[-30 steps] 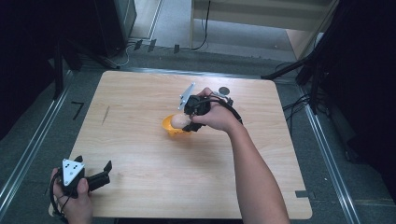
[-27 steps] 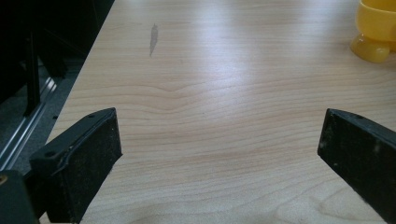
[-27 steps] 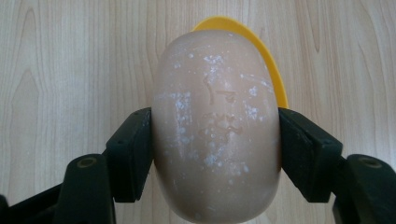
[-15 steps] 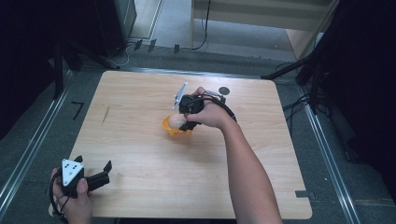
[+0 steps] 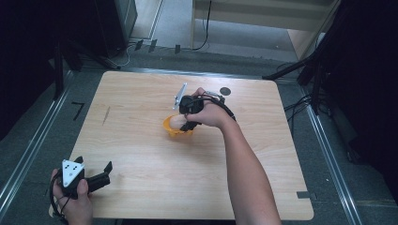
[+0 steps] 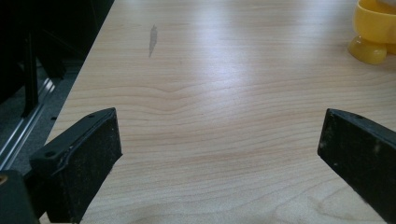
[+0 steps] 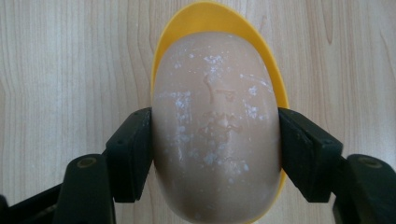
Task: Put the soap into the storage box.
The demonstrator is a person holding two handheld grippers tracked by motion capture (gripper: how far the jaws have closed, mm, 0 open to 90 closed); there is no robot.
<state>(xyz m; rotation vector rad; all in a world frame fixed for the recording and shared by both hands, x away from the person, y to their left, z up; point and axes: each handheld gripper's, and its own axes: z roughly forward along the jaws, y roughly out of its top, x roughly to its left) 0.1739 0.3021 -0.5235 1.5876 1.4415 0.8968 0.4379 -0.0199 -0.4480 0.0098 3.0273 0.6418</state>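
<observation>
1. Centrally, we record a pale beige speckled egg (image 7: pixel 217 135) seated in a yellow plastic egg cup (image 5: pixel 177 126) mid-table.
2. We find the right gripper (image 7: pixel 215 149) clamped on the egg's two sides.
3. We list the left gripper (image 6: pixel 219 158), jaws wide apart and empty, at the light wooden table (image 5: pixel 141 154)'s near-left corner.

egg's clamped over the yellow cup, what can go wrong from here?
1. The right gripper pinches the egg only at its curved sides; it could slip or crack if squeezed harder.
2. The yellow egg cup stands on a narrow foot with nothing steadying it; the left gripper is far off at the table corner, open. A sideways nudge may tip the cup.
</observation>
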